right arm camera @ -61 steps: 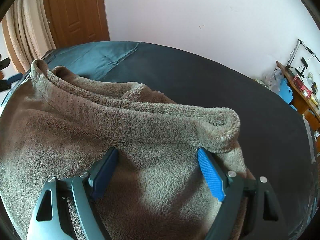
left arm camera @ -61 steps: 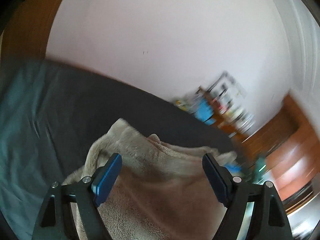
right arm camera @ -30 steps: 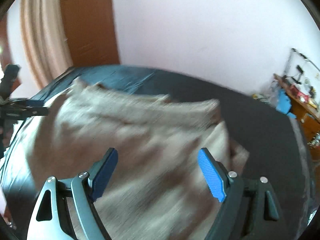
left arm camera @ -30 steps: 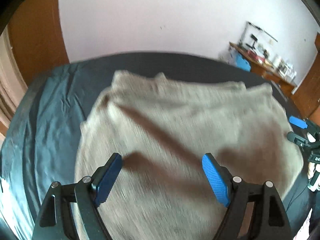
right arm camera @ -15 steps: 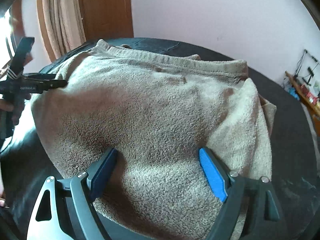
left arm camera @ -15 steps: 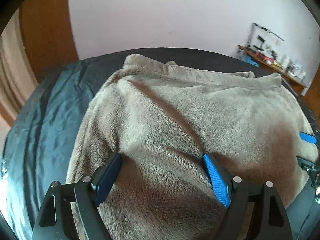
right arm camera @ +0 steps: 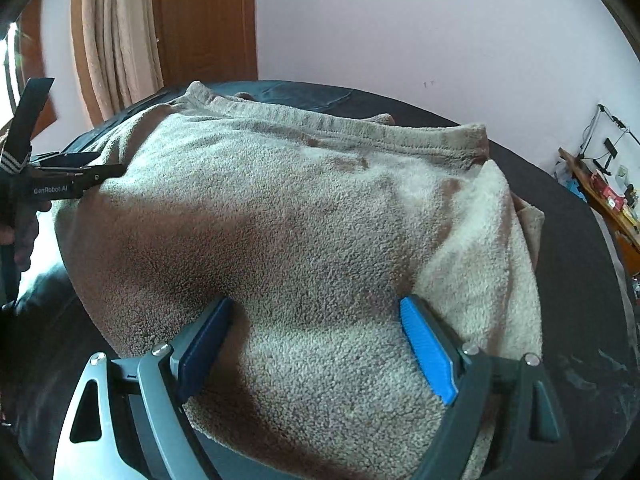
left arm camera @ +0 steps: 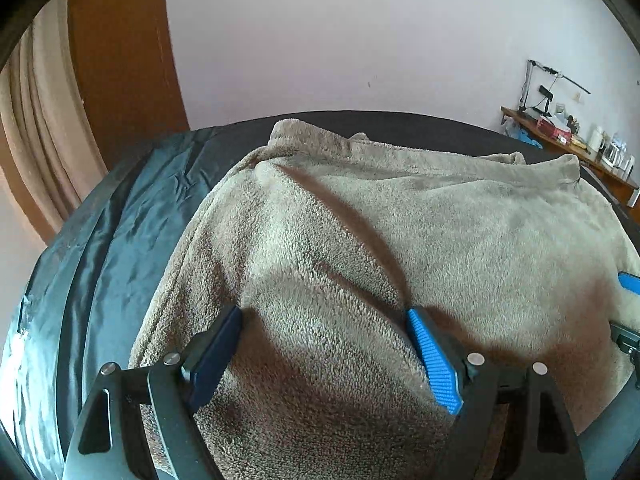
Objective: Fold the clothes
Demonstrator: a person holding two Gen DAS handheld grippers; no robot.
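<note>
Left wrist view: the fleece garment (left arm camera: 400, 240) is now lying spread on the bed (left arm camera: 100, 240), no longer bunched; left gripper (left arm camera: 324, 344) fingers standing apart over its near edge. Right wrist view: right gripper (right arm camera: 316, 336) fingers likewise apart, garment settling flat, ready for a fold.

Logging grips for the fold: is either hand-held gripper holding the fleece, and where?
Neither. Left hand-held gripper and right hand-held gripper stand open over the beige fleece garment.
</note>
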